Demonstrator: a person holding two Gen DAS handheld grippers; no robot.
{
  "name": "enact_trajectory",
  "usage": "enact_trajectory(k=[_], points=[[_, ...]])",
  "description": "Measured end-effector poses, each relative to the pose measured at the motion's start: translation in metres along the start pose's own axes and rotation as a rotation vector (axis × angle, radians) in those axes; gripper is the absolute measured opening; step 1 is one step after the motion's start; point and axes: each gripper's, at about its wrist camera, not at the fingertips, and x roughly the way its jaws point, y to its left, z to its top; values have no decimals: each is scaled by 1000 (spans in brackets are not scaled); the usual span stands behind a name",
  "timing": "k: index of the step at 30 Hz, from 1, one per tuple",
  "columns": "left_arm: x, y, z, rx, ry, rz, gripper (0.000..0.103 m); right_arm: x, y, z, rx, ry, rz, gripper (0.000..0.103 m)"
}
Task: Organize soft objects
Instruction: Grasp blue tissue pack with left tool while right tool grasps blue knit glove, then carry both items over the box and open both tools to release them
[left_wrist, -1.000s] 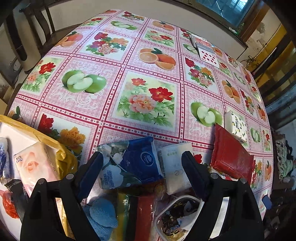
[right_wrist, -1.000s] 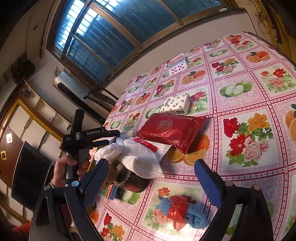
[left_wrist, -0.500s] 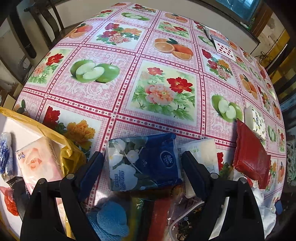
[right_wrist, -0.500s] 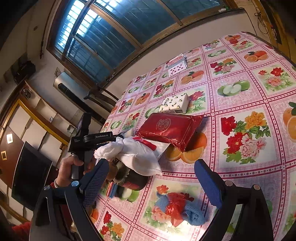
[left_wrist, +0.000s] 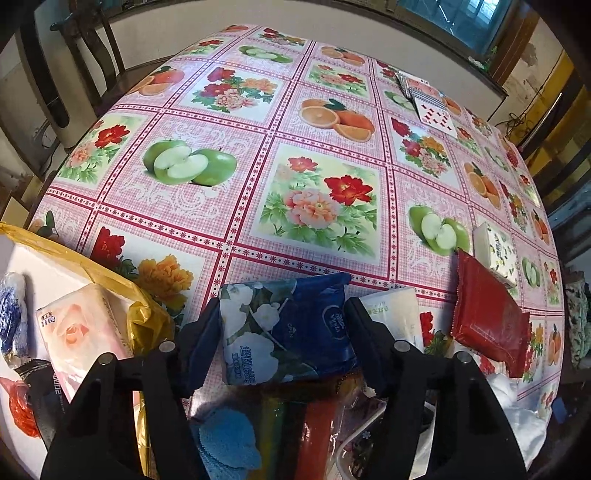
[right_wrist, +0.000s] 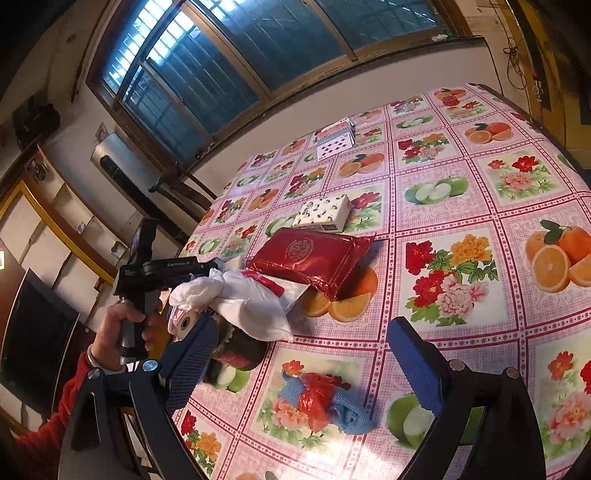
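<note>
The blue tissue pack (left_wrist: 286, 332) sat between the left gripper's (left_wrist: 284, 338) two fingers, pinched across its width at the near edge of the table (left_wrist: 332, 122), above a heap of coloured cloths (left_wrist: 229, 439); whether it was lifted clear or resting there was hard to tell. Soft film could buckle and slip from so narrow a pinch, dropping the pack onto the heap. A yellow bag (left_wrist: 144, 317) holding a pink tissue pack (left_wrist: 79, 328) lay just to its left. The right gripper (right_wrist: 301, 354) hung wide open and empty above a blue and red knitted bundle (right_wrist: 325, 402); a careless descent could snag it.
</note>
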Motion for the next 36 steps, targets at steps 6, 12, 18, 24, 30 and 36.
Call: enact_trajectory(k=[6,12,18,24,30,36], points=[[-27,3,2,-23,-47,-72,65,21,11,-14,-94,111,-59,95],[-45,2,-9,-16,-31,-142,65,45,36,-38,-374,224,-146,94],[-70,-3,-23,27,-48,-167,66,69,24,-42,-450,316,-144,34],[-86,4,-36,38,-60,-188,66,63,25,-52,-453,305,-178,33],[-118,35,-44,31,-106,-176,66,32,52,-43,-377,216,-101,33],[-140,100,-48,-35,-160,-98,66,26,137,-24,-377,167,102,33]])
